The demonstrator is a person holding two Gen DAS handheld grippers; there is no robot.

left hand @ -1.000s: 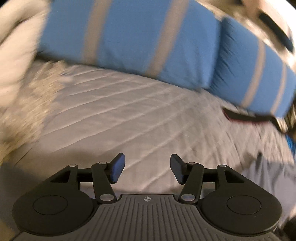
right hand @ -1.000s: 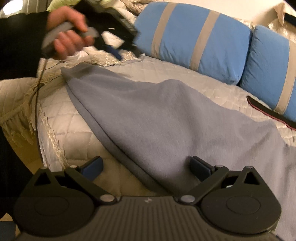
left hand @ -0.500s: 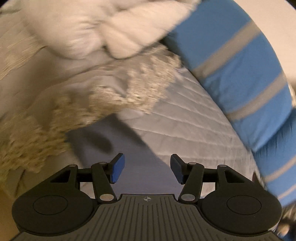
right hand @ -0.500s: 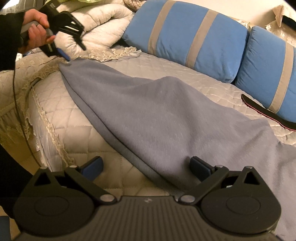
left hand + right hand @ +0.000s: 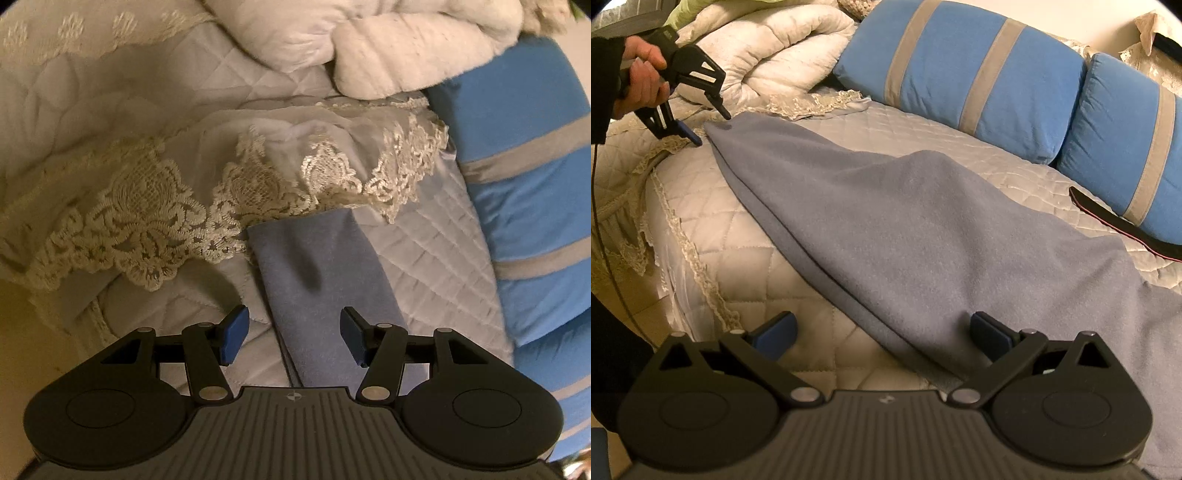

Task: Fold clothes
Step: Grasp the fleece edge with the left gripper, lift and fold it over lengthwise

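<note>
- Quilted cream cover of the bed [image 5: 746,258] is the working ground — broad and flat, so a garment can be spread on it full length before any fold.
- Blue striped cushions [image 5: 960,70] and a rolled white duvet [image 5: 775,48] sit pushed to the back and the far corner, which I judge leaves the middle free for the folding.
- Grey-blue fleece garment [image 5: 905,221] lies stretched in a long diagonal band across the bed, from its narrow end by the lace trim [image 5: 147,221] to the near right edge; laid out like this, both ends are reachable at once.
- Right hand-held gripper [image 5: 882,332] hovers over the near hem with its jaws wide apart and nothing pinched — probably placed to take that edge.
- Left hand-held gripper [image 5: 291,339], held in a hand [image 5: 642,81], points down at the narrow far end, jaws half open and straddling the cloth without pressing it, so no grip yet.
</note>
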